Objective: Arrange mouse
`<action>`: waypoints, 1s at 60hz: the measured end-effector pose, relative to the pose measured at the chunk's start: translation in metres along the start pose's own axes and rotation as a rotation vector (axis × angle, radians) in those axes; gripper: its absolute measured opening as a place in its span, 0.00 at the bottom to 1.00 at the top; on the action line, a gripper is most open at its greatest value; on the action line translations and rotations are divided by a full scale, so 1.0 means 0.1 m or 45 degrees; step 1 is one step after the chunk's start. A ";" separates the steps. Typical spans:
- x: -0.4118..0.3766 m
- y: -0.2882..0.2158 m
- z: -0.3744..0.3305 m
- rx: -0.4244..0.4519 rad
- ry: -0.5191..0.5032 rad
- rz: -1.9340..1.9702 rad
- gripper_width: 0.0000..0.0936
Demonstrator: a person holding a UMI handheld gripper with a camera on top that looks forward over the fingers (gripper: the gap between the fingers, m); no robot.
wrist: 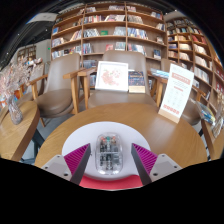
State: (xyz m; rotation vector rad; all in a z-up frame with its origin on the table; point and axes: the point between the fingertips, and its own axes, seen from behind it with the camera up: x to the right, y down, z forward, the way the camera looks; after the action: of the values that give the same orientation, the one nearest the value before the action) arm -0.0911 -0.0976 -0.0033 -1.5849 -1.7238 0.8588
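Mouse (109, 153), clear/translucent shell, sits between the gripper (110, 160) fingers, long axis running straight ahead along them; can't tell which end is the front. Pink pads (76, 156) flank it at either side w/ slight gaps, so jaws look narrow, not clamped. It rests on a white round mat (110, 131) atop a wooden table (70, 128). Beyond: chairs (62, 85), upright signs (112, 75), bookshelves (110, 30).
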 end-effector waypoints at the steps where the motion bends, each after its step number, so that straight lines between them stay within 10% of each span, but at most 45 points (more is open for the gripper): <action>1: 0.00 -0.01 -0.04 0.001 -0.001 0.003 0.90; 34: 0.49 0.75 -3.48 0.109 0.073 -0.003 0.91; 60: 0.66 1.21 -3.93 0.111 0.127 -0.067 0.91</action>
State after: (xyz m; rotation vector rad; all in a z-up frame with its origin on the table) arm 0.2929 -0.0070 0.1301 -1.4929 -1.6292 0.8049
